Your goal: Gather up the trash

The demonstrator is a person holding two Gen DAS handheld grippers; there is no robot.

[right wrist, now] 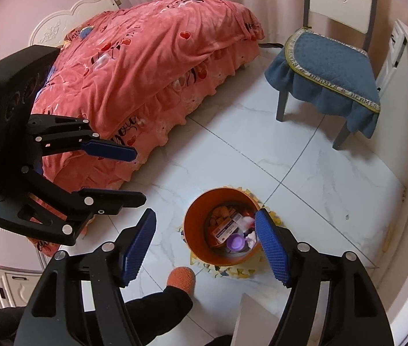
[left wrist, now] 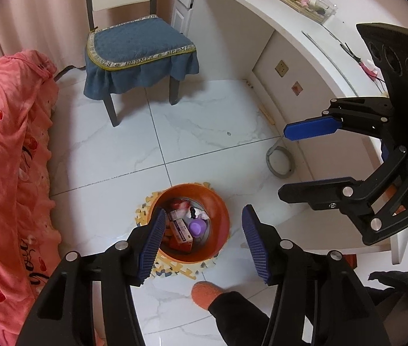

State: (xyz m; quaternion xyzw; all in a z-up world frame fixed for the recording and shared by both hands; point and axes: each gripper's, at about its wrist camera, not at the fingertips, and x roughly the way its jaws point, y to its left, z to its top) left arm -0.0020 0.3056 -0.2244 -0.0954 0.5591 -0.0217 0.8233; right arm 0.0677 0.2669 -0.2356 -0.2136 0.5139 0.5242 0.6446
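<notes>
An orange waste bin (left wrist: 222, 216) (right wrist: 194, 225) stands on the white tiled floor on a yellow foam mat (left wrist: 175, 269). Inside it lie small cardboard boxes (left wrist: 181, 230) (right wrist: 226, 229), a purple cap (left wrist: 197, 227) (right wrist: 236, 242) and crumpled white paper (right wrist: 250, 238). My left gripper (left wrist: 202, 219) hangs above the bin, open, with nothing between its blue pads. My right gripper (right wrist: 205, 216) is open over the bin too and holds nothing. Each gripper shows in the other's view: the right one (left wrist: 283, 161) at the right, the left one (right wrist: 140, 173) at the left.
A bed with a pink cover (left wrist: 5, 150) (right wrist: 152, 57) flanks the left side. A chair with a blue cushion (left wrist: 139, 46) (right wrist: 330, 66) stands beyond the bin. A white desk (left wrist: 296, 34) runs along the right. A person's foot in an orange slipper (left wrist: 205, 294) (right wrist: 181, 279) rests near the bin.
</notes>
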